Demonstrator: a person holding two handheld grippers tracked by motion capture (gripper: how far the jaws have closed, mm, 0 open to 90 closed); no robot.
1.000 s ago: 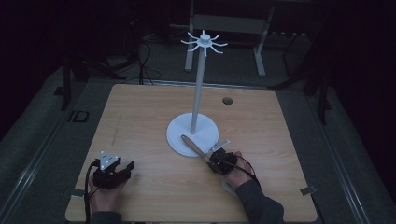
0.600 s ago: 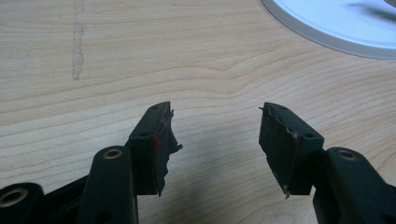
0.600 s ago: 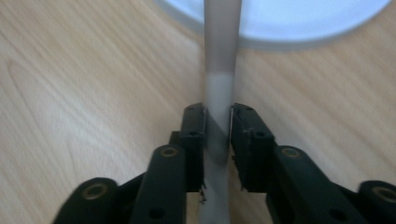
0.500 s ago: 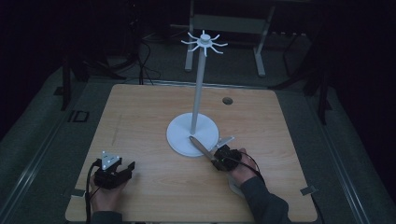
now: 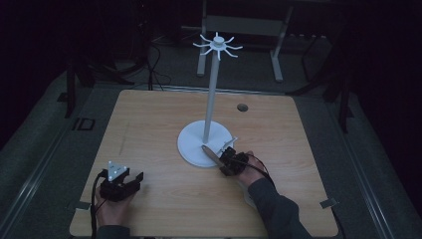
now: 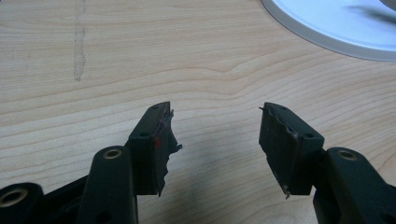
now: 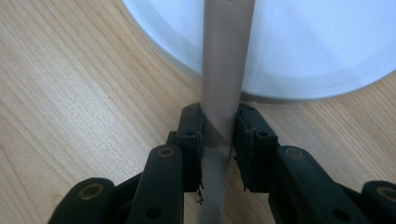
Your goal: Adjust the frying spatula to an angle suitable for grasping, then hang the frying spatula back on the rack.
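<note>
At a wooden counter (image 5: 149, 129), the right gripper (image 7: 217, 128) pinches a flat grey utensil handle (image 7: 224, 70) between its fingers (image 7: 191, 135), the handle reaching over the round white base of a tall stand (image 5: 208, 144) near the counter's centre. The left gripper (image 6: 215, 140) rests near the counter's front left corner, fingers (image 6: 154, 140) spread wide over bare wood, holding nothing.

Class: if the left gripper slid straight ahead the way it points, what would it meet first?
Bare table first; probably then the white stand base, which sits ahead and slightly rightward of the left gripper.
</note>
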